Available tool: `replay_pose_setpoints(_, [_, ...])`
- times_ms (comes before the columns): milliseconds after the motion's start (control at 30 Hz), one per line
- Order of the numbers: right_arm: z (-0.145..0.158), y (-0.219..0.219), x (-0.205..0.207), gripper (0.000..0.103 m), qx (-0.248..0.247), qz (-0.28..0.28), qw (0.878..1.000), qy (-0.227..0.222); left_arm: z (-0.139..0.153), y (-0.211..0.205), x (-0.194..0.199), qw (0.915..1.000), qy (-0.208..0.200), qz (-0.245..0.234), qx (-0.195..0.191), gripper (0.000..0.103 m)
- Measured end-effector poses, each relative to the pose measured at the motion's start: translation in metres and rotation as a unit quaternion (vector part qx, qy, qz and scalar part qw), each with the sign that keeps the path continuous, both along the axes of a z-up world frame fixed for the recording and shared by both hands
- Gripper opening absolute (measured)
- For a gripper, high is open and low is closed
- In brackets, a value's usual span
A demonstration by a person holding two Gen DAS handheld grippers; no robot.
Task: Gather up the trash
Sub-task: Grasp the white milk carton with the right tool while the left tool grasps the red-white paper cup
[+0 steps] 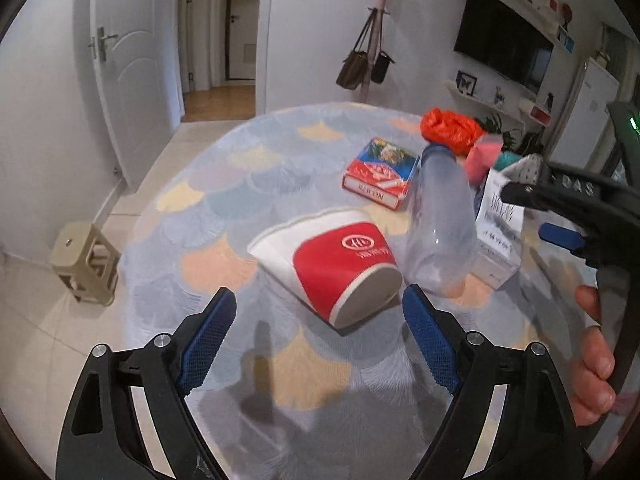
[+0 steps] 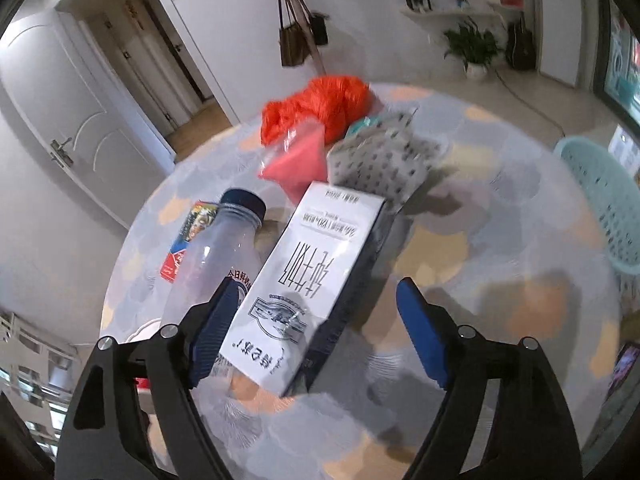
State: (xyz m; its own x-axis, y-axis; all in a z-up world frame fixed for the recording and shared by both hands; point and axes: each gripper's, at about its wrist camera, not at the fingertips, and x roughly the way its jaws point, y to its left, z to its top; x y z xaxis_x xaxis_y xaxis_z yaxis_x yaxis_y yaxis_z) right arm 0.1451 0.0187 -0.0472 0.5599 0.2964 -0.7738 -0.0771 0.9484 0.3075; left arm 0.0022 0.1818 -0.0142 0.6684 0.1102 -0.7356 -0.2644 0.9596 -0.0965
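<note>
A red-and-white paper cup [image 1: 332, 264] lies on its side on the round table [image 1: 208, 220]. My left gripper [image 1: 318, 340] is open just in front of the cup's base, fingers apart on either side. A clear plastic bottle [image 1: 438, 224] with a dark cap lies right of the cup; it also shows in the right wrist view [image 2: 212, 264]. A white milk carton [image 2: 308, 276] lies flat on the table. My right gripper [image 2: 312, 328] is open around the carton's near end, and it also shows in the left wrist view [image 1: 560, 216].
A red-and-blue card box [image 1: 380, 174], an orange plastic bag [image 2: 320, 108], a pink packet [image 2: 298, 164] and a dotted paper box [image 2: 380, 164] lie further back. A teal basket [image 2: 604, 208] stands at the table's right. A beige stool [image 1: 86, 264] stands on the floor at the left.
</note>
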Motion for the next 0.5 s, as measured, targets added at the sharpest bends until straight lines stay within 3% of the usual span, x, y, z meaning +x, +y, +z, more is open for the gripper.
replay_pose_setpoints(200, [-0.018,0.022,0.014,0.077,-0.021,-0.001,0.999,0.025,-0.011,-0.003,0.012,0.9998,0.017,0.006,0.004,0.083])
replay_pose_setpoints(300, [-0.023,0.029,0.015,0.077,-0.038,0.018,0.999,0.028,-0.014,0.004,0.014,0.9997,0.022,0.013,0.007,0.078])
replay_pose_setpoints(500, [-0.018,0.019,0.004,0.062,-0.039,0.048,0.998,0.014,-0.014,0.026,0.007,0.9996,0.020,0.017,-0.011,0.074])
